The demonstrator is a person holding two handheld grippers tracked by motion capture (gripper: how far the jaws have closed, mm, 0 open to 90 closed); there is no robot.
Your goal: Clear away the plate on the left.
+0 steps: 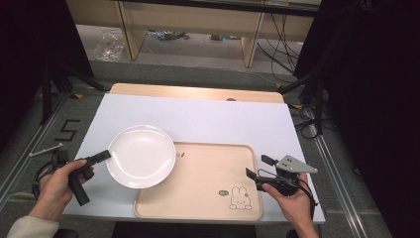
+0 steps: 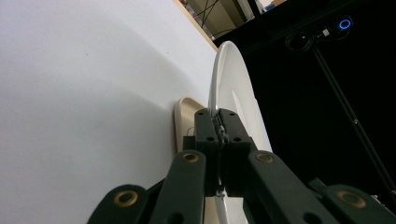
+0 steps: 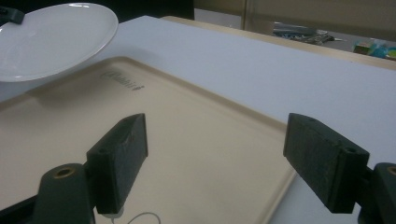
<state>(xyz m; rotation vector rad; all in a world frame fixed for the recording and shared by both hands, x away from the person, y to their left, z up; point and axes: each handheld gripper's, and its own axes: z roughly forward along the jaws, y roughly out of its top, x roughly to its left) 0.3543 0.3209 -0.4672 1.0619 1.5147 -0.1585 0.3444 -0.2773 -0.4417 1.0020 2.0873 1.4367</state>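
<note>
The left gripper [image 1: 105,155] is clamped on the near-left rim of the white plate [image 1: 141,156], its jaws pinched tight on the thin edge, as the left gripper view shows with the plate [image 2: 233,79] rising edge-on straight out from between the pads. From this gripper the plate extends away to the right, and it looks lifted and slightly tilted rather than resting flat; its far side overhangs the top-left corner of the beige tray [image 1: 198,183]. The tray lies to the right of the gripper, just beyond the plate, with its long axis running left to right across the white table [image 1: 198,114]. That is the relation the coming move turns on: as I judge it, the plate has only to travel a little further rightward from the left gripper to sit wholly inside the tray's raised rim. The tray holds nothing yet; only a printed rabbit mark [image 1: 240,197] shows near its near-right corner. The plate too is empty. Further right, the right gripper [image 1: 258,168] hovers at the tray's right edge with its jaws spread wide and nothing between them; in the right gripper view the tray [image 3: 196,154] stretches ahead of the jaws and the plate [image 3: 51,37] sits well off at the far left. The left hand is far the nearer to the plate.
</note>
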